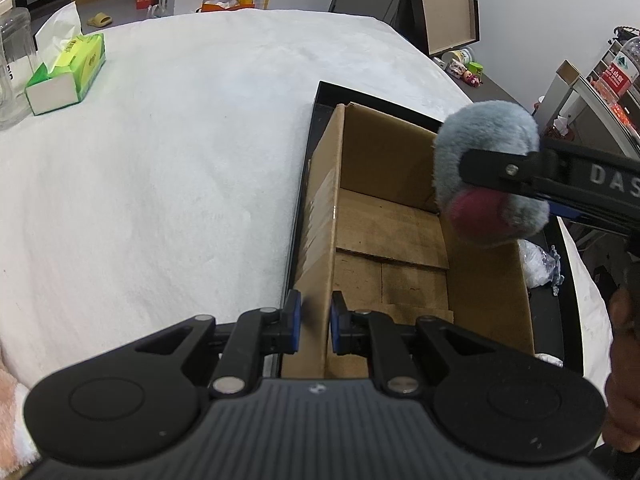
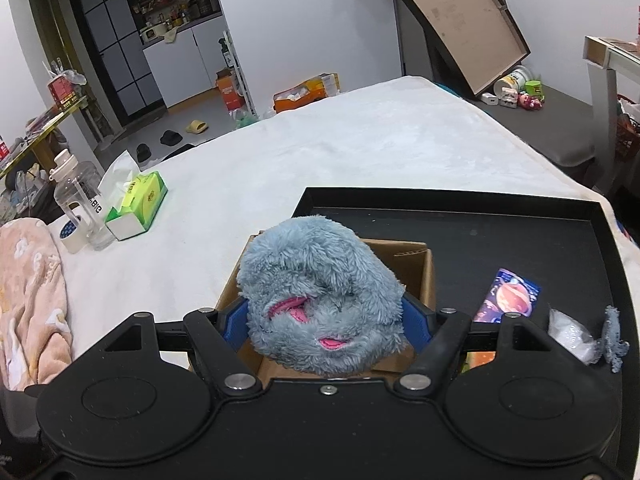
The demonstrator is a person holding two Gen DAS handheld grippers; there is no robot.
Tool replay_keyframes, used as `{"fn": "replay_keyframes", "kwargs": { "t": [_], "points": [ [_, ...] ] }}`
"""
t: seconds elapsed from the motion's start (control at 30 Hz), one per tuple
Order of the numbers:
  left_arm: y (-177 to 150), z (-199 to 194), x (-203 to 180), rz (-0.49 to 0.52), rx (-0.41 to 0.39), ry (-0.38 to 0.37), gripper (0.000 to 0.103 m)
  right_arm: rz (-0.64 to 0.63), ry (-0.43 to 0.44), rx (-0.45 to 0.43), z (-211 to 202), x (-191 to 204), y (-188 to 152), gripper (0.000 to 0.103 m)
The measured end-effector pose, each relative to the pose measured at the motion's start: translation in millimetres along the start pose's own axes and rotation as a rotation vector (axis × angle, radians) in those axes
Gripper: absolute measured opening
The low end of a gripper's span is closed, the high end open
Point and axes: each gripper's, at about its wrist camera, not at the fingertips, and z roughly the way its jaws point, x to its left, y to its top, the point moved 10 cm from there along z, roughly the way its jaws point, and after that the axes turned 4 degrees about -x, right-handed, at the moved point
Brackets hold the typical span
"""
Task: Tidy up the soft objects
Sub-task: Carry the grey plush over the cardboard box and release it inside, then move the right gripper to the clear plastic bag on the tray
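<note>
- White plush-covered bench [image 2: 360, 152] in a cluttered room, with a kitchen nook at the back, slippers on the grey floor and a flat board leaning on the far wall.
- Black tray [image 2: 520, 216] at the bench's right side, carrying an open cardboard box [image 1: 400, 240], a planet-print card [image 2: 510, 296] and a clear plastic bag [image 2: 572, 340].
- Hidden: much of the box in the right wrist view, behind the toy; cut off at left edge, a peach blanket [image 2: 28, 300].
- Hard to make out: what the grey-blue scrap [image 2: 614, 340] beside the bag is.
- Grey-blue plush toy [image 2: 320, 300], shaggy, rounded, with pink fabric in its folds and a dark red patch on the side seen from the left wrist.
- Toy clamped between the blue pads of the right tool [image 2: 324, 328], held in the air above the box's open top.
- Left tool [image 1: 316, 324] pinched on the box's near-left wall, one pad outside, one inside.
- At far left: green tissue pack [image 2: 138, 204], clear bottle [image 2: 78, 196], tape roll [image 2: 74, 230].
</note>
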Motion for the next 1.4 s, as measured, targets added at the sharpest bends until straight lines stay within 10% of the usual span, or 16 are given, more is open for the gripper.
{"fn": "replay_keyframes", "kwargs": {
  "t": [0.73,1.4],
  "points": [
    [1,-7,-11,0.043,-0.001,0.021,0.016,0.048,0.033,-0.007,-39,-31,-16,0.081],
    [7,-15,-31,0.088,-0.011,0.07,0.07,0.137,-0.058,0.029,-66,-114,-49,0.081]
  ]
}}
